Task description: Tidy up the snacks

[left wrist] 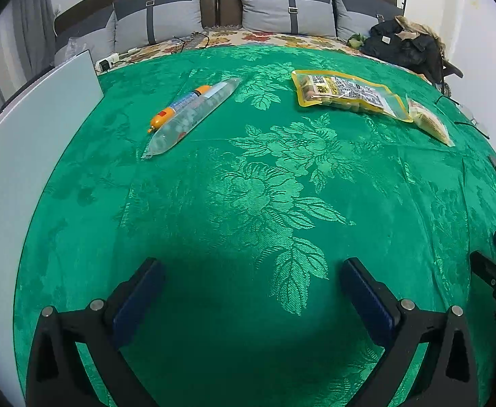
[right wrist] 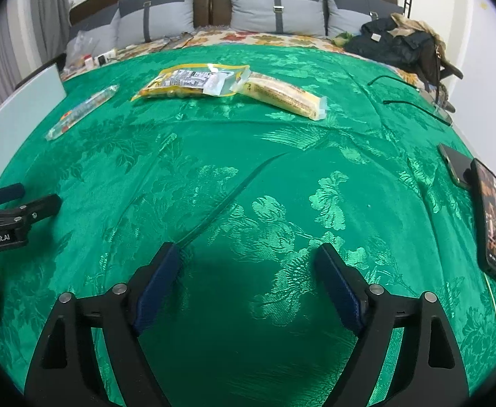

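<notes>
On the green floral cloth (left wrist: 265,186) lie several snacks. An orange sausage stick (left wrist: 180,105) rests against a long clear packet (left wrist: 193,117) at far left. A yellow-edged bag of snacks (left wrist: 346,93) and a pale yellow packet (left wrist: 429,120) lie at far right. My left gripper (left wrist: 251,264) is open over bare cloth, well short of them, holding nothing. In the right wrist view the clear packet (right wrist: 81,110), the yellow-edged bag (right wrist: 193,79) and the pale packet (right wrist: 282,96) lie far ahead. My right gripper (right wrist: 248,251) is open and holds nothing.
A white board (left wrist: 27,142) borders the cloth on the left. Two phones (right wrist: 492,217) and thin black cables (right wrist: 417,108) lie at the right edge. Grey pillows (left wrist: 288,6) and a black jacket (left wrist: 404,44) sit behind. The left gripper (right wrist: 34,198) shows at the right view's left edge.
</notes>
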`<state>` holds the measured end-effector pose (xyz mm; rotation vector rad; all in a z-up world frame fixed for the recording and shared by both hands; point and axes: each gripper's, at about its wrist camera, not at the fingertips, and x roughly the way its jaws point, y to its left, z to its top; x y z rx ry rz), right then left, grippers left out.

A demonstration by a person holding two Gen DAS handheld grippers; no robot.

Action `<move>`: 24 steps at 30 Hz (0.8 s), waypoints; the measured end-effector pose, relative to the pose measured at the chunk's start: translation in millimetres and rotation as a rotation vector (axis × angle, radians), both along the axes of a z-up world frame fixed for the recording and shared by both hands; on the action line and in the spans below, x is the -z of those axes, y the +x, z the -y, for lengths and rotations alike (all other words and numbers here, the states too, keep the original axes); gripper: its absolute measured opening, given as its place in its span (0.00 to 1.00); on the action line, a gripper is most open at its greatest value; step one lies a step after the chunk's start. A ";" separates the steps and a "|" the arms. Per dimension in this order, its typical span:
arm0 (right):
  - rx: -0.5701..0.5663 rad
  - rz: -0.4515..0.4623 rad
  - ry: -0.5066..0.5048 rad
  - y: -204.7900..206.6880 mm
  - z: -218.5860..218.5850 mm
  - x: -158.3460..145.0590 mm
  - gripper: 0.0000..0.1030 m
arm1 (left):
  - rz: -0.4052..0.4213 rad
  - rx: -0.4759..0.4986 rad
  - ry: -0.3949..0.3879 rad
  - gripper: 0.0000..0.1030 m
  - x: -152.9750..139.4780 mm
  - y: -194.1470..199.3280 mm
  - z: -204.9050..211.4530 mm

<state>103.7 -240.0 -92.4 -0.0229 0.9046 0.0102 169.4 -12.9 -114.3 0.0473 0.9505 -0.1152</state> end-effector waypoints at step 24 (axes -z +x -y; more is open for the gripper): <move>0.001 -0.001 0.000 -0.1 0.1 -0.4 0.85 | 0.000 -0.001 -0.001 1.00 -0.5 -0.7 -0.4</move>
